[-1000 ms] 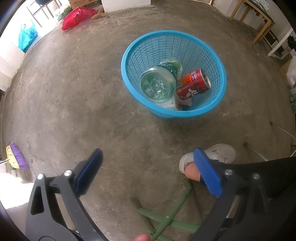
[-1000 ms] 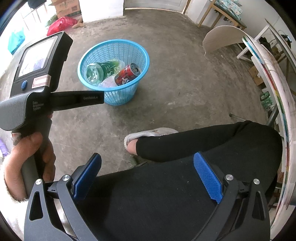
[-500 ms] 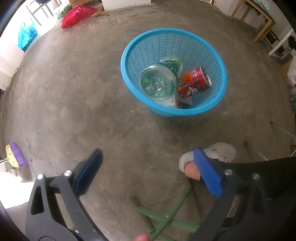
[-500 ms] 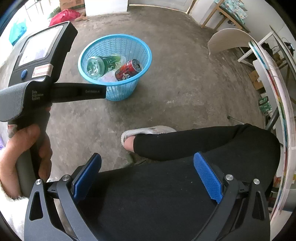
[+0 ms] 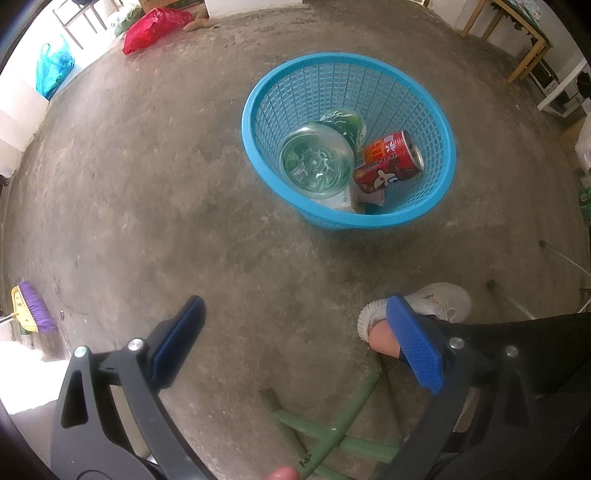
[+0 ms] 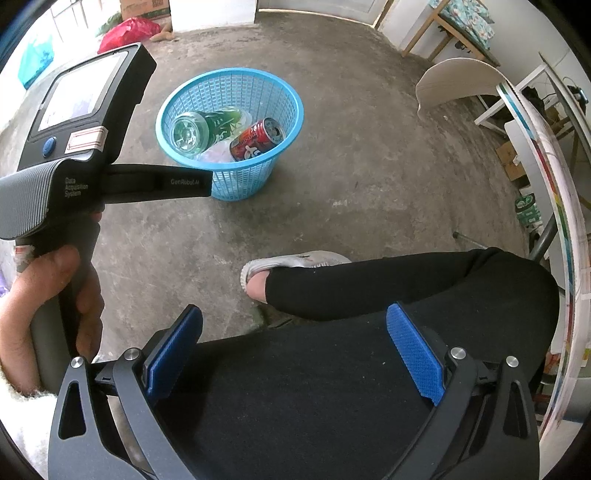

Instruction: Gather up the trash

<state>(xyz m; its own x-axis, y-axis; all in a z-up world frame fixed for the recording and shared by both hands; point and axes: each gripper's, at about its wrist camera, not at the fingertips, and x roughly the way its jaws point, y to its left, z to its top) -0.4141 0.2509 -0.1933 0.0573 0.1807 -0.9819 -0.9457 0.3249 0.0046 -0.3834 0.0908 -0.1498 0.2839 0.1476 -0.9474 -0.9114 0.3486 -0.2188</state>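
A blue mesh basket (image 5: 439,162) stands on the bare concrete floor (image 5: 147,184), well ahead of both grippers. Inside it lie a green plastic bottle (image 5: 317,162), seen bottom-first from the left wrist view, and a red drink can (image 5: 388,164) on its side, touching the bottle's right flank. Pale scraps, possibly paper or plastic, show beneath them, but what they are cannot be told.

The left gripper (image 5: 295,339) hangs over the floor with its 2 blue-padded fingers spread wide and nothing between them; the basket sits ahead and a little to the right of its centre line, well apart from the fingertips. A white shoe (image 5: 443,304) and a bare ankle lie just behind the right finger pad. Green metal legs (image 5: 332,435), apparently of a stool, show below the gripper.

The right gripper (image 6: 295,343) is likewise spread wide and empty, held above a lap in black trousers (image 6: 406,288). From its view the basket (image 6: 255,173) is ahead and to the left, and the left device's black body (image 6: 92,110) crosses in front of the basket's near-left rim, gripped by a hand (image 6: 44,295).

Far off by the wall lie a red bag (image 5: 155,27) and a blue bag (image 5: 51,70); a purple broom head (image 5: 33,312) rests at the left edge.
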